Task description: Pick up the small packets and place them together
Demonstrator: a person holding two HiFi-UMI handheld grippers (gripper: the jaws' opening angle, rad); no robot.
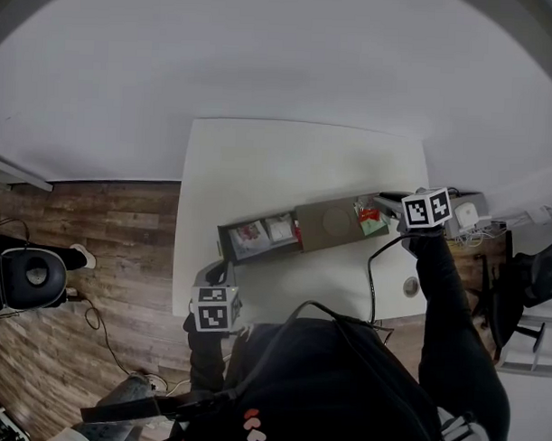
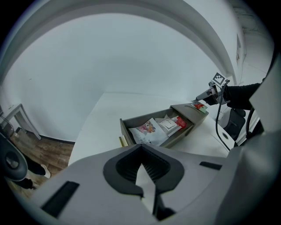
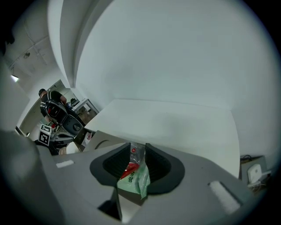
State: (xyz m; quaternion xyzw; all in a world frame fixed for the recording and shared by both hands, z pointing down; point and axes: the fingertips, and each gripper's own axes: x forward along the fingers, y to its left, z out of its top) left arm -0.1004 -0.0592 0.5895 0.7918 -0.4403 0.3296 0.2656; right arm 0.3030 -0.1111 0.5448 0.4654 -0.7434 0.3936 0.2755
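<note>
On the white bench (image 1: 287, 161), set at a slant: a long grey box (image 1: 335, 222) with its drawer (image 1: 223, 240) pulled out toward the person's left.

- Drawer contents: a white packet with pink print (image 1: 250, 232) nearest the open end, a white square packet (image 1: 278, 228) beside it, and a red packet (image 1: 296, 230) at the inner end against the box body. All three lie touching or overlapping.
- Left gripper view confirms the order: pink-print packet (image 2: 147, 129), square packet (image 2: 169, 124), red packet (image 2: 181, 122), all inside the drawer wall (image 2: 145, 117).
- Green-and-red packet (image 1: 371, 218): at the far right end of the box top, apart from the three in the drawer.
- Right gripper (image 1: 380, 210): at that same end of the box, pointing down at an angle. Its own view shows the jaws spread, the green-and-red packet (image 3: 134, 176) standing in the gap between them, clear top edge uppermost. I cannot make out any squeeze on it.
- Left gripper (image 1: 218, 269): at the near-left edge of the bench, just short of the drawer's open end. Jaws pressed together (image 2: 141, 147), nothing between them.
- Wooden floor (image 1: 104, 218) to the left of the bench.
</note>
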